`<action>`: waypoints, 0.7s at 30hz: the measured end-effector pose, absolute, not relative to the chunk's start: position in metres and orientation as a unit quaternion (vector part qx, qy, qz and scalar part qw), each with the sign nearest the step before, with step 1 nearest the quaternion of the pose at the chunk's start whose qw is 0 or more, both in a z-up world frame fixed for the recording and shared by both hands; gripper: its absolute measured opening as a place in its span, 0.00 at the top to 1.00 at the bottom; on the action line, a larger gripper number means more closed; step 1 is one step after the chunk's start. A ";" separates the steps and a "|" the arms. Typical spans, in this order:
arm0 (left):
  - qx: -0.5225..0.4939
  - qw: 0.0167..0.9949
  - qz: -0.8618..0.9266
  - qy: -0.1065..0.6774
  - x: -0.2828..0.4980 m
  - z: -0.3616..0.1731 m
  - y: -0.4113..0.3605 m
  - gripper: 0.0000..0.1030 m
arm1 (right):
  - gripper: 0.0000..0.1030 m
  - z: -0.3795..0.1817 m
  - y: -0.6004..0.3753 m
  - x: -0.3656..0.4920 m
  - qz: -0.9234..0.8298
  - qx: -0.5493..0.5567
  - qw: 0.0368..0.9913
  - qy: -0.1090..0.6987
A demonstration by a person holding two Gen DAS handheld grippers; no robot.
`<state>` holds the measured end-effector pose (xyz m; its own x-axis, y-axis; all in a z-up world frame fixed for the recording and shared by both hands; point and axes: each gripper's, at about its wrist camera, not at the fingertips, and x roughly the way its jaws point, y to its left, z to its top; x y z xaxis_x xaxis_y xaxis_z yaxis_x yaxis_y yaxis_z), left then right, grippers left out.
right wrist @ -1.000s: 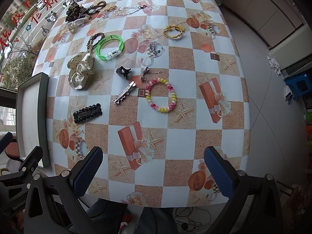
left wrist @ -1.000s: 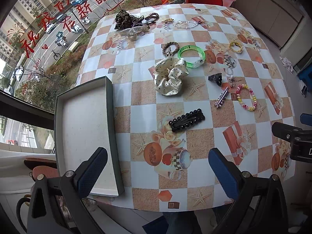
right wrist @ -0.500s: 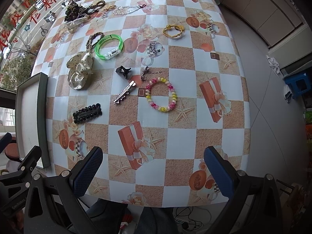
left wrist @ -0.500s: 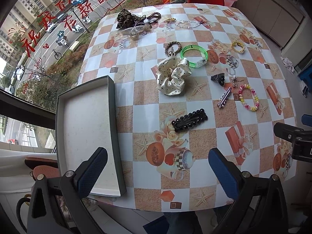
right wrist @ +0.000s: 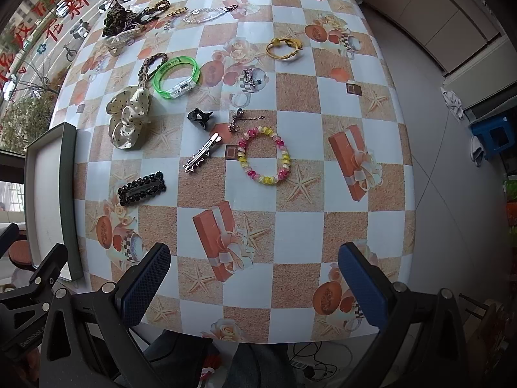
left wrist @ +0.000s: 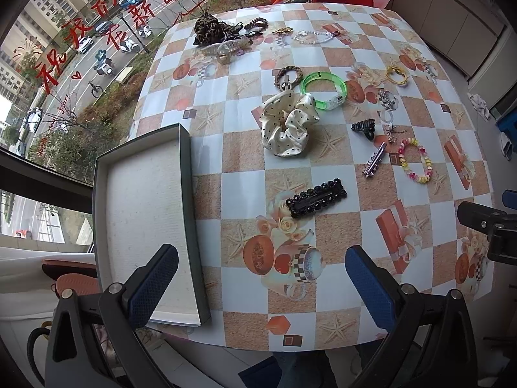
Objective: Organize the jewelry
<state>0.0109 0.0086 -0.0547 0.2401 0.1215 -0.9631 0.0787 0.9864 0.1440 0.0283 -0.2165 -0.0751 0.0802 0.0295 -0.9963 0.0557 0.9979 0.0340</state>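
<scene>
Start of sorting, as I judge it: my left gripper (left wrist: 261,278) and right gripper (right wrist: 253,274) both hover over the near table edge, jaws spread wide and holding nothing. The grey-rimmed tray (left wrist: 187,174), pale and flat-bottomed, lies empty at the left of the checked tablecloth (right wrist: 300,236), while every piece is still scattered on the cloth. Nearest my left jaws is the black beaded hair clip (left wrist: 316,198), a flat, knobbly bar; beyond it lie the satin polka-dot scrunchie (left wrist: 289,124), soft and bulky, and the rigid translucent green bangle (left wrist: 324,90). Ahead of my right jaws are the toothed metal clip (right wrist: 202,156) and the pink-and-yellow coil bracelet (right wrist: 263,155). The next move probably calls for a low, closing pinch across the beaded clip's narrow width.
</scene>
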 end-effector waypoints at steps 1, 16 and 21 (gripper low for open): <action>0.081 0.783 0.014 0.617 0.011 -0.055 0.009 0.00 | 0.00 -0.075 -0.217 0.028 -0.009 0.032 0.734 0.678; 0.080 0.781 0.011 0.619 0.015 -0.060 0.007 0.00 | 0.00 -0.082 -0.220 0.032 -0.015 0.038 0.727 0.685; 0.086 0.779 0.012 0.620 0.020 -0.070 0.009 0.00 | 0.00 -0.094 -0.224 0.036 -0.019 0.042 0.719 0.693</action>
